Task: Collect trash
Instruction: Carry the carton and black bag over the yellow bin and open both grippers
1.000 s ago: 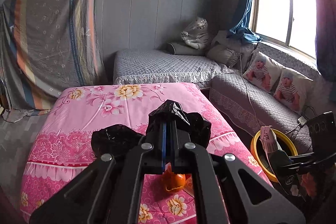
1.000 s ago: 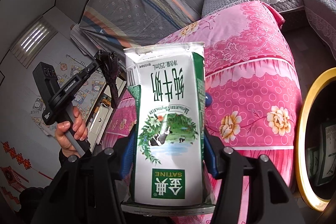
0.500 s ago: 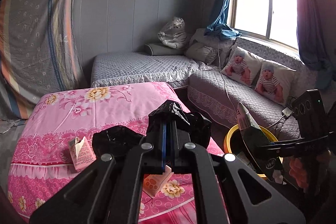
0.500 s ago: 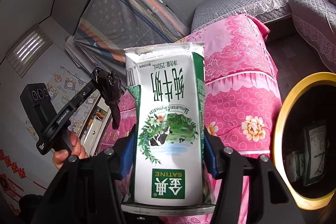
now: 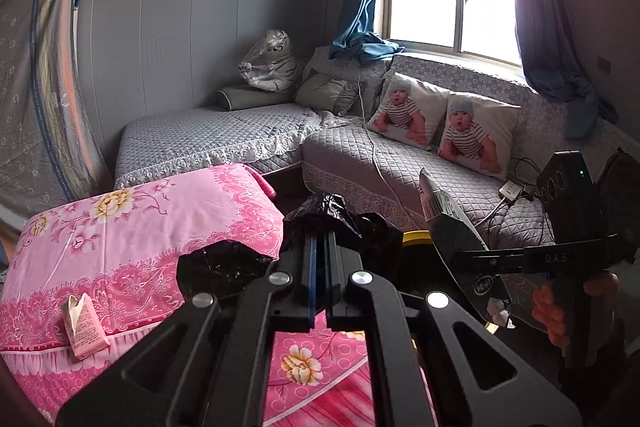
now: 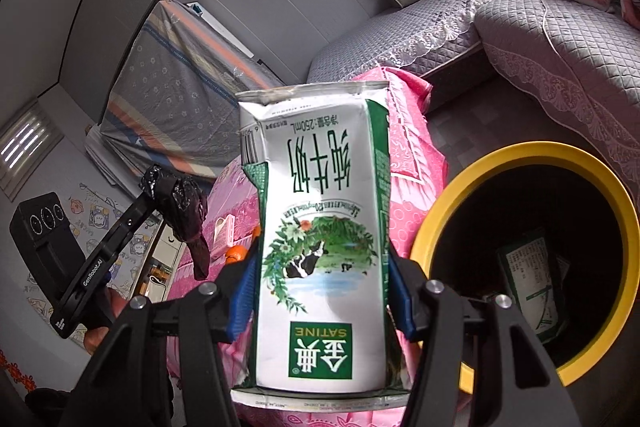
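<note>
My left gripper is shut on a crumpled black plastic bag, held above the pink flowered table; it also shows in the right wrist view with the bag. My right gripper is shut on a green and white milk carton, held upside down to the left of the yellow-rimmed bin. In the left wrist view the carton hangs over the bin's rim. A flattened carton lies inside the bin. A small pink carton lies on the table.
A grey quilted corner sofa with baby-print pillows runs behind the table and bin. A white cable trails across it. An orange fruit sits on the table. A striped cloth-covered object stands at the left wall.
Both views have swung right toward the sofa and bin. The right gripper with the milk carton has come closer to the bin's opening. Both grips are unchanged.
</note>
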A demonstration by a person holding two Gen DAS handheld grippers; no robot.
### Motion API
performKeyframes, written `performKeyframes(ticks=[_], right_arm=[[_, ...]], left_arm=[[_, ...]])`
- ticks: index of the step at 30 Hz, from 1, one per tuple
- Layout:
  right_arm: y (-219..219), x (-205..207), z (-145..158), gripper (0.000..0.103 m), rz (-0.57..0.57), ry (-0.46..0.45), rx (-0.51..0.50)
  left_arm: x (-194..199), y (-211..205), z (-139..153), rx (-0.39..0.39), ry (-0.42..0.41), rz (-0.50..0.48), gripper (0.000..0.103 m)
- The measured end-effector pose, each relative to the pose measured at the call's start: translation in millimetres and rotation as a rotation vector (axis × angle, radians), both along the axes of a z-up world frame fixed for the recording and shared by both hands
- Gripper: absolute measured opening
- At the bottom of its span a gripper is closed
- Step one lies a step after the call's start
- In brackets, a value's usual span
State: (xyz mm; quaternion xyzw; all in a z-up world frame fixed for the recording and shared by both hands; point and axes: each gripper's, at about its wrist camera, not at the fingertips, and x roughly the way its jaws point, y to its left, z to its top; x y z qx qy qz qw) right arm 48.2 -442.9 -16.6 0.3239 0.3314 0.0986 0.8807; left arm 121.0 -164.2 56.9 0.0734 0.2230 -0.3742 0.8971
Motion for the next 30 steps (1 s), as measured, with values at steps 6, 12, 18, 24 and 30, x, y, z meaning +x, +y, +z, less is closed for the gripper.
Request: performKeyframes(ticks=[6,12,18,24,30], right_arm=[[-29.3,-12.6,-17.5,0.052,-0.097,0.028,-0.014],[-50.4,-20.7,-35.8,0.052,-0.178,0.068,-0.024],[-63.9,-25.6,-51.8,0.052,-0.245,0.116,-0.058],[-72.4,-23.9,-65.9,0.052,-0.283,0.166,-0.058],[-78.5,-22.3,-77.7,0.052,-0.314,0.222,-0.042]], left_arm=[[-6.2,-40.0,-8.0,0.026,-0.003,-0.084,0.002],[-12.0,-74.6,-14.9,0.04,-0.004,-0.144,0.002],[-16.2,-99.4,-26.4,0.047,0.001,-0.18,0.002],[-11.8,-126.2,-42.2,0.043,0.061,-0.211,0.002],[-0.2,-152.6,-63.7,0.061,0.117,-0.236,0.002]])
